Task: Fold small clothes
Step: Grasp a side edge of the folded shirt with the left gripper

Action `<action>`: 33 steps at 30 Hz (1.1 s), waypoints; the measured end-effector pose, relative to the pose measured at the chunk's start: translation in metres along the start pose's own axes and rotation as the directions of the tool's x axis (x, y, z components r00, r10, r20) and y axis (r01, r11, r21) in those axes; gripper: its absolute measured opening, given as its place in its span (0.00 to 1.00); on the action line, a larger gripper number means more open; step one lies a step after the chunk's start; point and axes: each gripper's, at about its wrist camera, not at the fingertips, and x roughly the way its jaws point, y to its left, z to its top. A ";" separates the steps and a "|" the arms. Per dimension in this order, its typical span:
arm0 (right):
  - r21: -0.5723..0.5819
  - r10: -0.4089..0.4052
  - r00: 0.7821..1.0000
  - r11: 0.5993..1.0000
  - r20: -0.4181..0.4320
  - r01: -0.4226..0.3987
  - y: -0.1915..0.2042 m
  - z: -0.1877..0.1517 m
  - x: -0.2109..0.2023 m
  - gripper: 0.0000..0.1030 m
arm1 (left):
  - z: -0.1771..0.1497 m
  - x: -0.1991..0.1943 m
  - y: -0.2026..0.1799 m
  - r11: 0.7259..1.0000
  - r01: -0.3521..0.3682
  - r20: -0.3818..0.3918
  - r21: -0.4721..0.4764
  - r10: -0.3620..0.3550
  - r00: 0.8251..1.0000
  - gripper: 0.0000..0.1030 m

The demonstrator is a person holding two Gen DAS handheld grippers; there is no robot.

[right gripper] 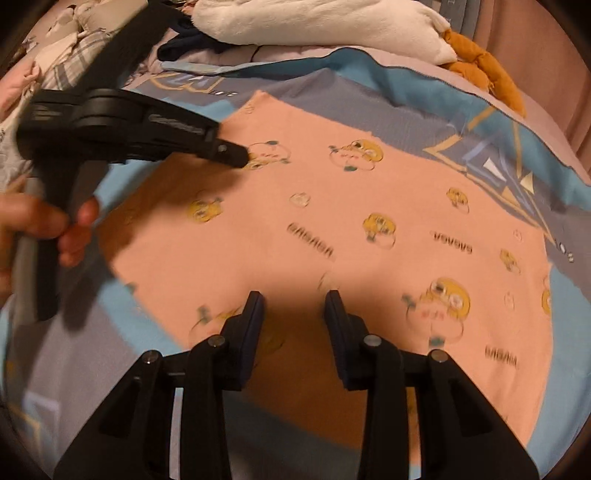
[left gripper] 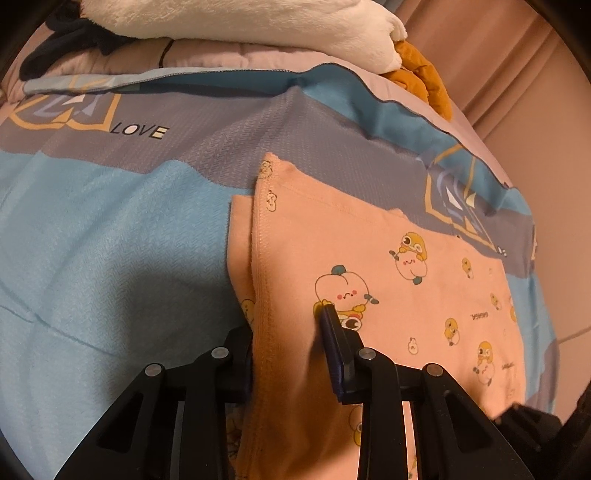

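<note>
Bed covered with a blue-and-grey woven bedspread (left gripper: pixel 110 229) printed with "LOVE" and gold-lined geometric shapes. At its far edge, left to right: a dark navy crumpled cloth (left gripper: pixel 70 40), a white fluffy plush blanket (left gripper: pixel 240 22), an orange-brown plush toy (left gripper: pixel 424 74); pinkish curtain (left gripper: pixel 517 92) hangs behind on the right. In the right wrist view a heap of plaid and pale fabrics (right gripper: pixel 62 62) sits far left. None of these lie on the garment.

The peach-pink cotton garment with yellow cartoon prints (right gripper: pixel 332 221) lies mostly flat in the middle of the bedspread, soft knit, stitched hems, "GAGAGA" lettering.

Left hand-held gripper (left gripper: pixel 288 332), black plastic with dark blue pads, is clenched on a raised stitched fold at the garment's left edge; cloth bunches up between the fingers (left gripper: pixel 334 332). In the right wrist view the same tool reaches in from the left, tip on the garment, a hand (right gripper: pixel 55 225) around its handle.

Right hand-held gripper (right gripper: pixel 293 306) is over the garment's near edge, jaws partly apart; view is motion-blurred, pink cloth fills the gap, cannot tell whether the pads actually pinch it.
</note>
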 end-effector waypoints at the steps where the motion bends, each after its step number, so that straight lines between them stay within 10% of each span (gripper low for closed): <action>1: 0.023 0.033 0.999 0.999 0.016 -0.033 -0.002 0.001 -0.006 0.31 | 0.000 0.000 0.000 1.000 0.000 0.001 -0.001 0.000 1.000 0.30; 16: 0.239 -0.104 0.991 0.968 0.079 0.082 -0.049 0.090 0.058 0.26 | 0.002 0.000 -0.010 0.997 -0.051 0.008 0.066 0.051 0.999 0.24; 33: 0.170 -0.020 0.996 0.985 0.085 0.005 -0.019 0.038 0.012 0.26 | 0.001 0.001 -0.009 0.996 -0.052 0.017 0.066 0.051 0.999 0.24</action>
